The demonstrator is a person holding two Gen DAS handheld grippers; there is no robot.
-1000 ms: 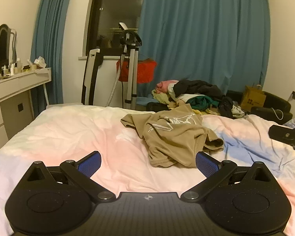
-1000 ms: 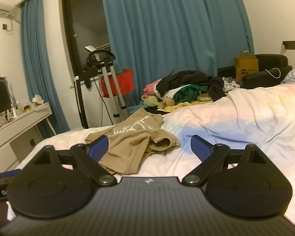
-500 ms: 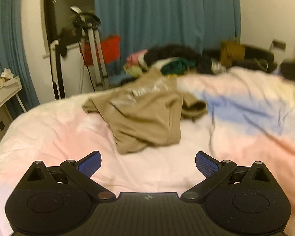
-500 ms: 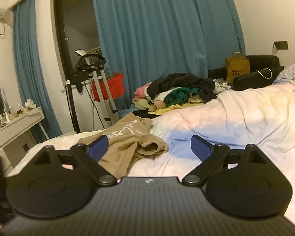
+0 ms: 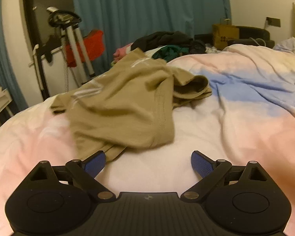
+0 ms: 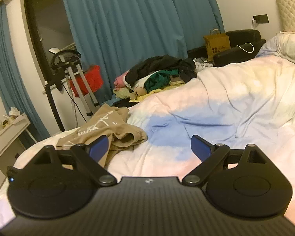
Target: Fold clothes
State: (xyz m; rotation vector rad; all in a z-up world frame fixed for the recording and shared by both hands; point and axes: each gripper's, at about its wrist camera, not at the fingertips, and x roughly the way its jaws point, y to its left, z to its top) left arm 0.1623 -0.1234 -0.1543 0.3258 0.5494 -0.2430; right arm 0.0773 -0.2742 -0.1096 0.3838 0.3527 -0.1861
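Tan cotton, a crumpled shirt (image 5: 125,106) with pale printed lines, is lying bunched on the bed (image 5: 216,137), on the pink and white part of the cover just beside a blue patch. In the left wrist view the left gripper (image 5: 147,164) is hanging low over the cover with its jaws spread wide and nothing between them; one blue pad (image 5: 93,164) is sitting right at the near hem of the shirt, though whether it is touching the cloth cannot be told. In the right wrist view the right gripper (image 6: 149,147) is also standing wide and empty, hovering over the bed with the shirt (image 6: 112,131) lying ahead on its left side and one blue pad (image 6: 99,147) showing in front of the folds. Beyond the far edge of the bed a heap of clothes (image 6: 157,74) in black, green, pink and yellow is piling up. Blue curtains (image 6: 137,29) are hanging behind it, and a brown paper bag (image 6: 216,43) is standing near a dark seat.
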